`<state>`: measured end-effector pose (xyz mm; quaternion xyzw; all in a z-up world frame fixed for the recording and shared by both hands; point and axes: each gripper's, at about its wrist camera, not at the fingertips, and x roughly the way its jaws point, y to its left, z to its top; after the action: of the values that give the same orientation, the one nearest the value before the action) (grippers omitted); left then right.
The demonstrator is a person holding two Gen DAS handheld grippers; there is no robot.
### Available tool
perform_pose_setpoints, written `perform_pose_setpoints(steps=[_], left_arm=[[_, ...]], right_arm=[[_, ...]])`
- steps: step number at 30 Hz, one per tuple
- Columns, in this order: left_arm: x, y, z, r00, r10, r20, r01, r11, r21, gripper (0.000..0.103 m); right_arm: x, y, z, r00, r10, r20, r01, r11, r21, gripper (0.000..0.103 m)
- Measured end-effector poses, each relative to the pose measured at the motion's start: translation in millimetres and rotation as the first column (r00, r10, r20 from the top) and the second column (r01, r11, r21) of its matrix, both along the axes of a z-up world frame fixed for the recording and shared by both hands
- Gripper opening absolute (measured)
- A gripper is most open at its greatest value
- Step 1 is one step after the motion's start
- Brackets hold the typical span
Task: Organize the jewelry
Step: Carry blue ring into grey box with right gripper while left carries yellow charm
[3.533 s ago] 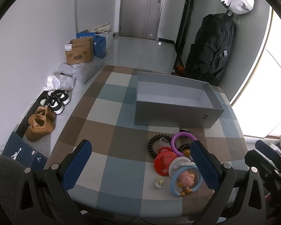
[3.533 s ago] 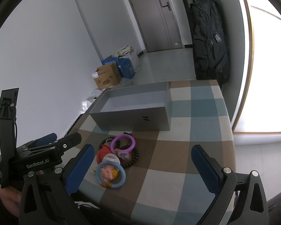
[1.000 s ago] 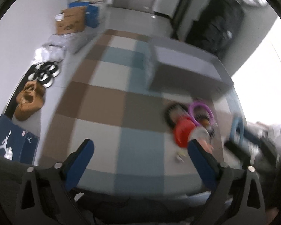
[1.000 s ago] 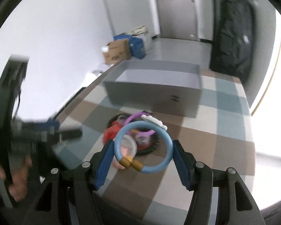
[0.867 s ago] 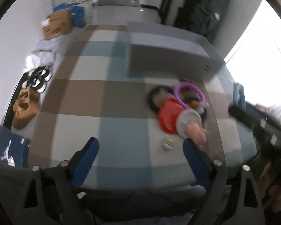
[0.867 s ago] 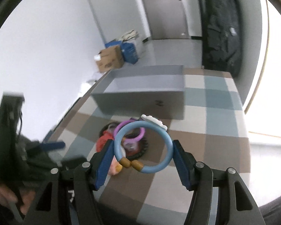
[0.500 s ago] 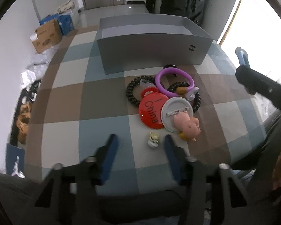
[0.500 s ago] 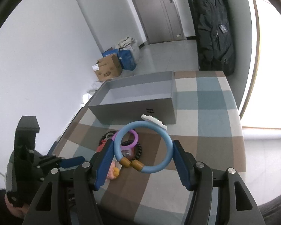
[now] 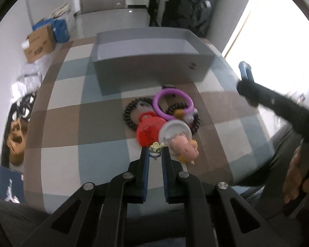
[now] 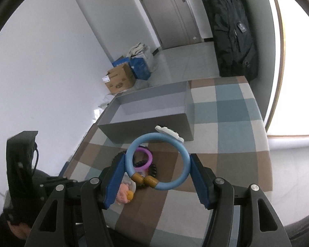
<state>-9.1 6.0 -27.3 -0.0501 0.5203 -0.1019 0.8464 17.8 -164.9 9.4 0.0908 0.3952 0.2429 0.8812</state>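
Observation:
My left gripper (image 9: 155, 153) is shut on a small cream flower-shaped ring (image 9: 156, 147), held just in front of the jewelry pile. The pile holds a purple bangle (image 9: 173, 102), a black bead bracelet (image 9: 131, 116), a red round badge (image 9: 149, 132), a white badge (image 9: 175, 131) and a pink pig charm (image 9: 185, 149). My right gripper (image 10: 157, 163) is shut on a light blue bangle (image 10: 157, 160) with brown beads and a white charm, held above the table. The open grey box (image 9: 152, 61) stands behind the pile; it also shows in the right wrist view (image 10: 150, 111).
The table has a checked brown, blue and white cloth (image 9: 72, 123). A cardboard box (image 9: 39, 43) and shoes (image 9: 16, 140) lie on the floor to the left. A black backpack (image 10: 230, 30) hangs by the door. The right gripper's arm (image 9: 278, 107) crosses the right side.
My left gripper has closed on the flower ring and lifted it slightly off the cloth. My right gripper still holds the blue bangle, nearly unmoved.

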Motion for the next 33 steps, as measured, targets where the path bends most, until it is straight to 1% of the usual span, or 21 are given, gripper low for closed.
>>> perform_pose_setpoints(steps=[5,8,10,13,15,17,20,23,26,28,31,33], left_arm=[[10,21,23,0.997,0.067,0.034,-0.064,0.994,-0.094,0.008],[29,27,42,0.994,0.088,0.058,-0.079,0.986,-0.149,0.008],[44,23,47,0.993,0.091,0.071,-0.079,0.985,-0.156,0.008],[66,27,53,0.992,0.086,0.093,-0.071,0.986,-0.151,0.008],[86,30,55,0.992,0.084,0.096,-0.069,0.986,-0.151,0.008],[97,31,55,0.992,0.075,0.097,-0.059,0.986,-0.158,0.008],[119,30,51,0.995,0.057,0.080,-0.043,0.984,-0.172,0.008],[136,28,42,0.997,0.048,0.053,-0.038,0.984,-0.172,0.008],[146,30,34,0.998,0.048,0.033,-0.041,0.980,-0.194,0.008],[150,31,31,0.998,0.052,0.027,-0.046,0.979,-0.200,0.008],[156,34,25,0.999,0.054,0.001,-0.052,0.971,-0.231,0.008],[158,35,23,0.998,0.056,-0.012,-0.057,0.969,-0.242,0.008]], right_arm=[[7,4,12,1.000,0.024,0.014,-0.024,1.000,0.013,0.061],[15,10,26,0.998,0.052,0.040,-0.052,0.999,0.011,0.061],[22,15,36,0.995,0.074,0.059,-0.075,0.997,0.010,0.061],[40,23,50,0.991,0.105,0.084,-0.106,0.994,0.008,0.061],[56,28,55,0.988,0.124,0.088,-0.125,0.992,0.005,0.061],[72,33,58,0.987,0.142,0.081,-0.142,0.990,-0.003,0.061],[95,42,53,0.985,0.167,0.052,-0.167,0.986,-0.015,0.061],[118,48,43,0.985,0.174,-0.002,-0.174,0.985,-0.014,0.061],[131,52,32,0.983,0.183,-0.031,-0.184,0.982,-0.034,0.061],[135,53,25,0.979,0.196,-0.050,-0.197,0.980,-0.024,0.061],[142,55,12,0.974,0.210,-0.089,-0.212,0.977,-0.011,0.061],[145,59,8,0.970,0.222,-0.098,-0.225,0.974,-0.026,0.061]])
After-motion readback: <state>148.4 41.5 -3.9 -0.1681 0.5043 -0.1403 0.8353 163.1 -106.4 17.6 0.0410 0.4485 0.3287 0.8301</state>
